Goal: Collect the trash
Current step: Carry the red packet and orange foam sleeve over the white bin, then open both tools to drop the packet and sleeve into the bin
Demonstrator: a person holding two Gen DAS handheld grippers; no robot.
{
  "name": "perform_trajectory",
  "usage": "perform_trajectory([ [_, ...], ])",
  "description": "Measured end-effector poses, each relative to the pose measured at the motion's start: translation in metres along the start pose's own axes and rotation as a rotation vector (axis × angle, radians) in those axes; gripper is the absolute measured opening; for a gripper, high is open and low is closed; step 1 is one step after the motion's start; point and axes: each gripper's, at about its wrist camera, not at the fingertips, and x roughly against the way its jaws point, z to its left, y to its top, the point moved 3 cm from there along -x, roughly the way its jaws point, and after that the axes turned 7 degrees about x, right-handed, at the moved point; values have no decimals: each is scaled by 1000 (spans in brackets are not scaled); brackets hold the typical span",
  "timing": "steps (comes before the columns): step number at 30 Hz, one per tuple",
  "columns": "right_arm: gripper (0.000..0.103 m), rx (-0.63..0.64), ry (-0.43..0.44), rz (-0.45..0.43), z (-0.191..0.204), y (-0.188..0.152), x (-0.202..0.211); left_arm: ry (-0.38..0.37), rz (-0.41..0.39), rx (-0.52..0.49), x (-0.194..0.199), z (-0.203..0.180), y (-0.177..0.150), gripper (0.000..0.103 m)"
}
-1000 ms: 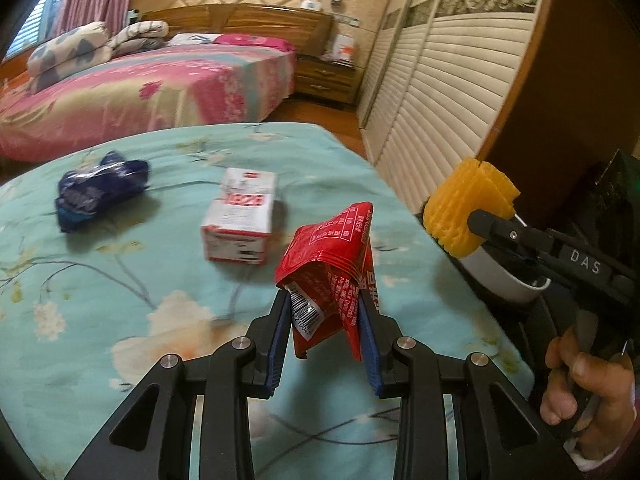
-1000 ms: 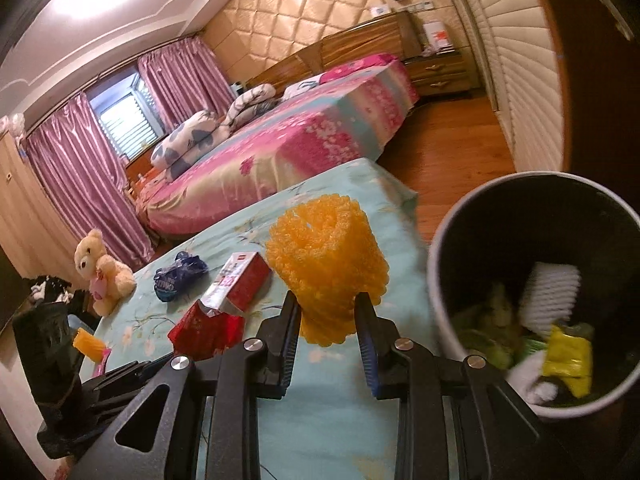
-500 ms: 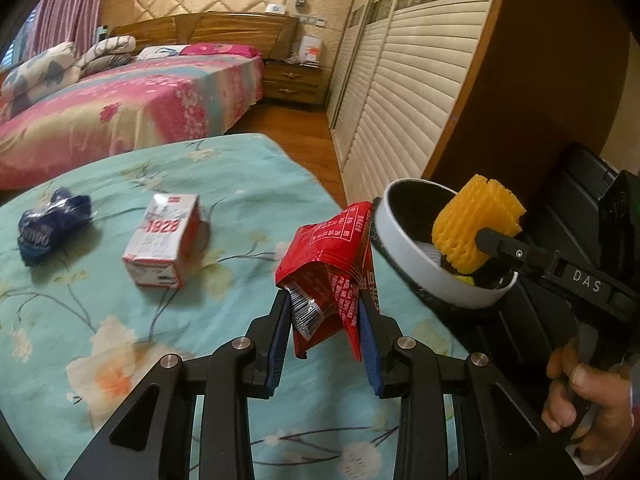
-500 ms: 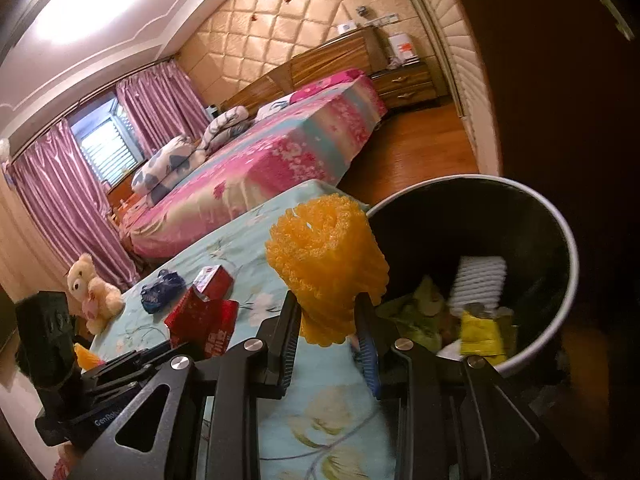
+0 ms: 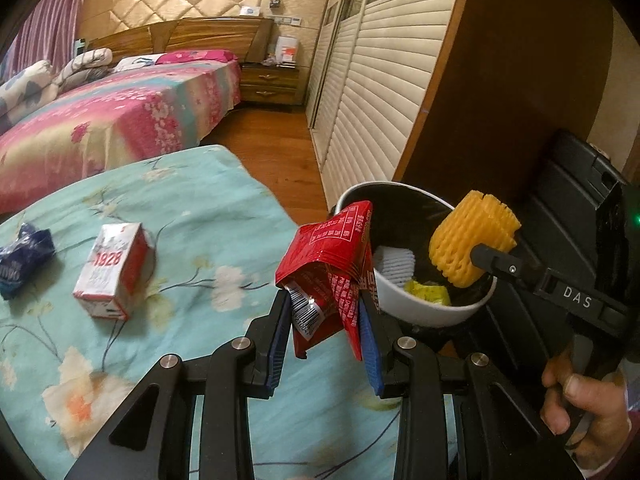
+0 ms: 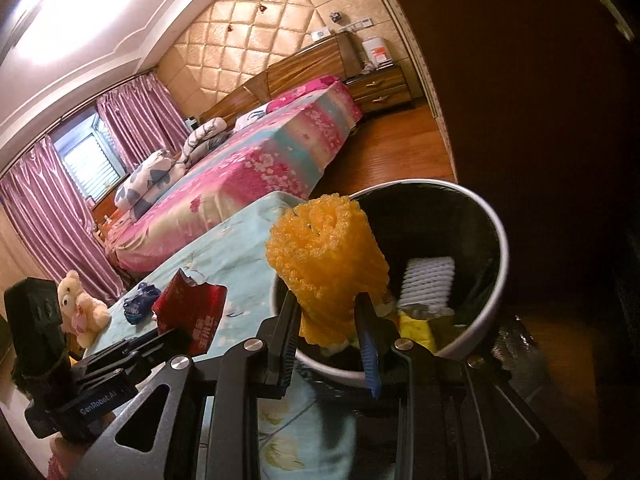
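— What did the left tongs [image 5: 325, 322] hold at that moment?

— They were clamped on a red snack wrapper [image 5: 332, 264]. The blue pads [image 5: 280, 336] pressed it from both sides, and the crumpled top of it stood up in front of the rim of the trash bin [image 5: 424, 312]. A barcode was visible on its lower part.

— And the right tongs [image 6: 332, 334]?

— They were closed on a yellow foam net [image 6: 326, 268], a soft mesh sleeve. In the left wrist view the yellow foam net [image 5: 472, 240] hung over the open mouth of the bin, and a hand [image 5: 584, 400] gripped the handle of that tool at the right edge.

— Where was the bin?

— It stood just beside the corner of the surface with the turquoise flowered cloth [image 5: 192, 208] — whether that was a tabletop or a bed, I could not tell. The bin was white outside and dark inside. In it lay already a white foam net [image 6: 428, 280] and a yellow packet [image 6: 416, 328].

— Was other trash still on the cloth?

— Yes. A small red and white carton [image 5: 112, 272] marked "1928" lay there, and further left a crumpled blue wrapper [image 5: 22, 260]. Both were well apart from the bin.

— What was behind?

— A bed with a pink flowered cover [image 5: 108, 120], and a teddy bear [image 6: 82, 308] near the purple curtains [image 6: 44, 216].
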Motion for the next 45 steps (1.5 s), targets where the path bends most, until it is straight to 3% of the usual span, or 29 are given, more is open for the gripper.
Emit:
perform_trajectory([
  [35,31,-43,-50,53,-41,11,-13,-2,40,-104,-74,-49,37,35],
  [39,31,-46,-51,58,-41,13,-13,-1,40,-113,-75,-52,37,36],
  [41,32,-47,-52,55,-41,14,-12,1,40,-115,-75,-53,36,42],
  [45,55,-59,-57,52,-45,16,-12,9,37,-118,-74,-54,35,52],
])
